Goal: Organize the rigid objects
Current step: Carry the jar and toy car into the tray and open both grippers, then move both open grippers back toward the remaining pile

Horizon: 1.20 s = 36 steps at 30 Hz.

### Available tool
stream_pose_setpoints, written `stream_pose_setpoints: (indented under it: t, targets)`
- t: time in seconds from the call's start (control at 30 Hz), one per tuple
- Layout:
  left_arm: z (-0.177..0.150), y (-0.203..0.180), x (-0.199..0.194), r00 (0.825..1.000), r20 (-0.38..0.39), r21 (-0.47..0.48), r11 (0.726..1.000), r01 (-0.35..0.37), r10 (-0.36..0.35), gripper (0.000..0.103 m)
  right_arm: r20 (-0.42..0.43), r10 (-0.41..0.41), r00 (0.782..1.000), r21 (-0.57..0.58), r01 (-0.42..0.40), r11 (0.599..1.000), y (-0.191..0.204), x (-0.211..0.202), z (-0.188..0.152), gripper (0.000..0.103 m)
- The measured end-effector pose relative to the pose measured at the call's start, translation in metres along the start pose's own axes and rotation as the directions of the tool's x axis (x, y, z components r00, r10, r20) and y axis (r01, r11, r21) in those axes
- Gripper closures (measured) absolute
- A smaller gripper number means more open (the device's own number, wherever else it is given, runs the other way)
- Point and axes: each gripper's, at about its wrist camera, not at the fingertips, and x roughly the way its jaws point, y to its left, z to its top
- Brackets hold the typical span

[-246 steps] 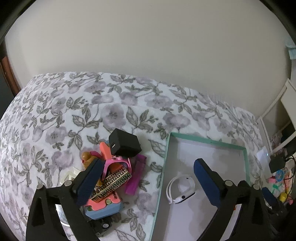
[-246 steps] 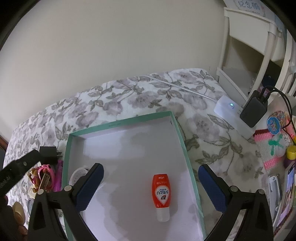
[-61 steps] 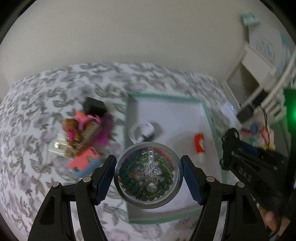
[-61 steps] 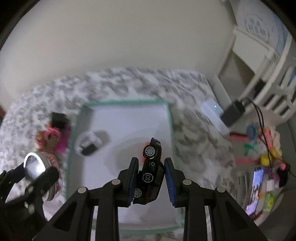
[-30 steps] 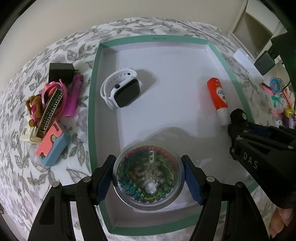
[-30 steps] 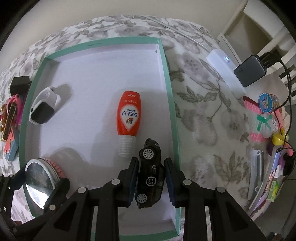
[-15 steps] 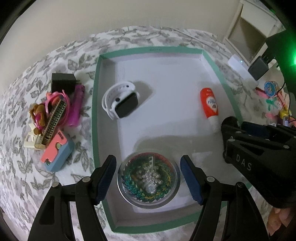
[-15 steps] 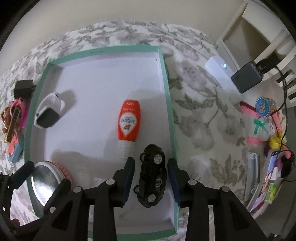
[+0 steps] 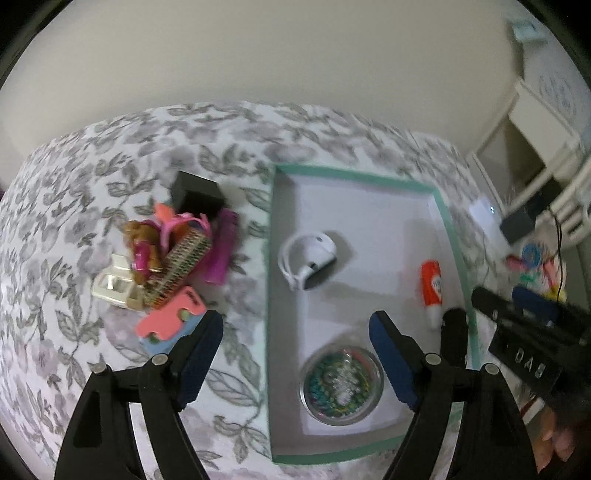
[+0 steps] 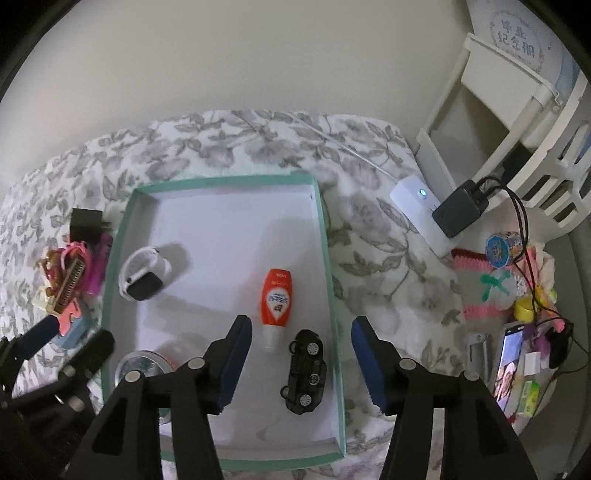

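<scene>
Here, both grippers hang wide open and empty above the green-rimmed tray [image 10: 329, 258]: the left gripper [image 9: 295, 354] over the bead jar [image 9: 341, 382], the right gripper [image 10: 301, 350] over the black toy car [image 10: 304, 371].

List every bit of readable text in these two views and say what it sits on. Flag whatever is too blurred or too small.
"DAS", seen upside down: on the right gripper's black body, in the left wrist view.
"毕业纪念册": on the round emblem of the white item above the shelf, right wrist view.
Orange bottle: printed label, too small to read.
Toy car: round mark on its roof, unreadable.
Round blue tin: print too blurred.
</scene>
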Motion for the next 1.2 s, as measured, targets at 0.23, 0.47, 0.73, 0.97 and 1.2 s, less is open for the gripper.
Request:
stream_pose_setpoints:
  t: [0.23, 0.47, 0.73, 0.97, 1.2]
  targets:
    - [0.005, 0.017, -0.009, 0.999, 0.04, -0.044, 0.998, -0.033, 0.035, 0.021, -0.012, 0.012, 1.0, -0.017, -0.012, 1.0, 0.007, 0.009, 0.001, 0.04]
    - [0.005, 0.021, -0.003, 0.998, 0.042, -0.059, 0.998, -0.037, 0.039, 0.004, 0.003, 0.044, 0.999, -0.033, -0.044, 0.999, 0.015, 0.013, 0.001, 0.02]
    - [0.006, 0.03, 0.0, 0.999, 0.037, -0.095, 0.995, -0.01, 0.013, 0.004, 0.013, 0.052, 0.999, -0.047, -0.051, 0.998, 0.023, 0.017, 0.001, 0.003]
    - [0.006, 0.033, 0.002, 0.999, 0.035, -0.097, 0.995, -0.012, 0.015, 0.004, 0.055, 0.051, 0.997, -0.07, -0.047, 0.996, 0.03, 0.015, 0.003, 0.0]
    - [0.007, 0.037, 0.0, 0.999, 0.036, -0.113, 0.993, -0.021, 0.026, 0.004, 0.074, 0.074, 0.995, -0.056, -0.07, 0.996, 0.033, 0.013, 0.005, 0.0]
